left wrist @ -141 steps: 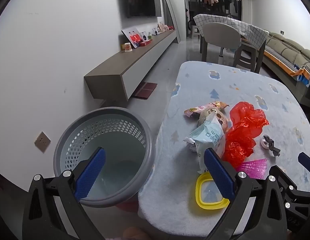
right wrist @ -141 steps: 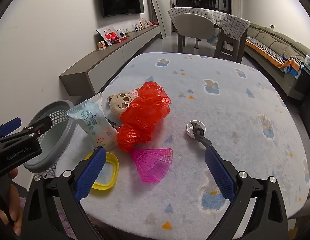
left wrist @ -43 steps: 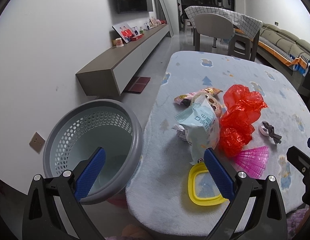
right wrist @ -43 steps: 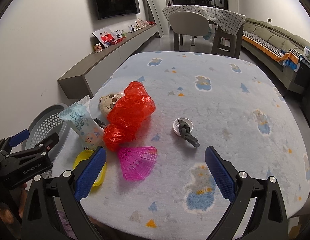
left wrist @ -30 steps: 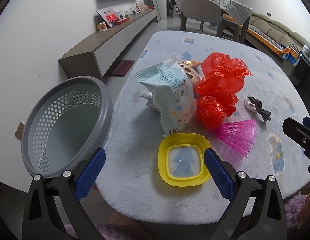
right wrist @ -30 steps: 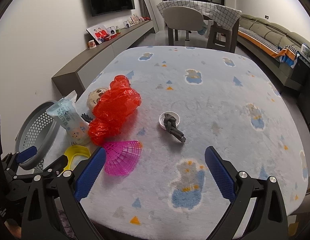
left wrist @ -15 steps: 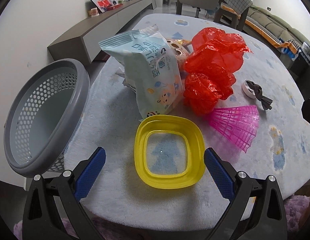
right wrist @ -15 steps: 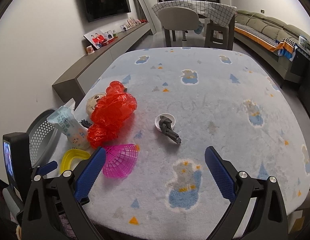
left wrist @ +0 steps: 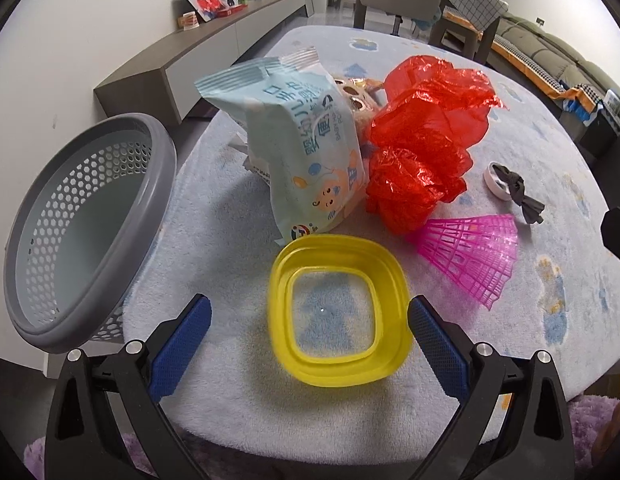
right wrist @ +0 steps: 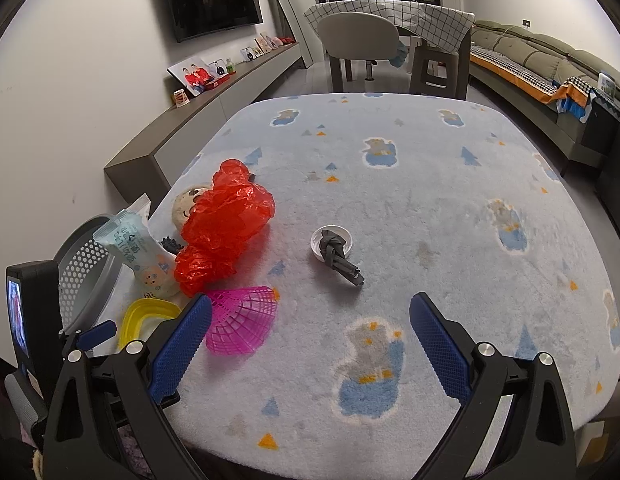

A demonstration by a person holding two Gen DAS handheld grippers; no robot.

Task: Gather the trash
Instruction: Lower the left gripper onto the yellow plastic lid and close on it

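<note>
A yellow plastic lid (left wrist: 338,315) lies near the table's front edge, between the blue pads of my open left gripper (left wrist: 310,344). Behind it stand a light blue wipes packet (left wrist: 306,148), crumpled red plastic (left wrist: 421,140) and a pink mesh fan-shaped piece (left wrist: 473,256). A white cap with a dark knotted strip (left wrist: 509,188) lies further right. The grey perforated basket (left wrist: 70,232) stands off the table's left edge. My right gripper (right wrist: 310,344) hangs open over bare cloth, with the cap and strip (right wrist: 335,250) ahead and the pink mesh piece (right wrist: 242,320) by its left finger.
The table wears a pale blue fleecy cloth (right wrist: 429,184) with animal prints. A small doll head (right wrist: 186,204) lies behind the red plastic. A long low cabinet (right wrist: 214,108) runs along the left wall, a chair (right wrist: 357,44) and a sofa (right wrist: 541,64) stand beyond.
My left gripper has swung right from the basket and dropped towards the table, so the yellow lid now sits between its fingers. The right gripper has drawn back slightly.
</note>
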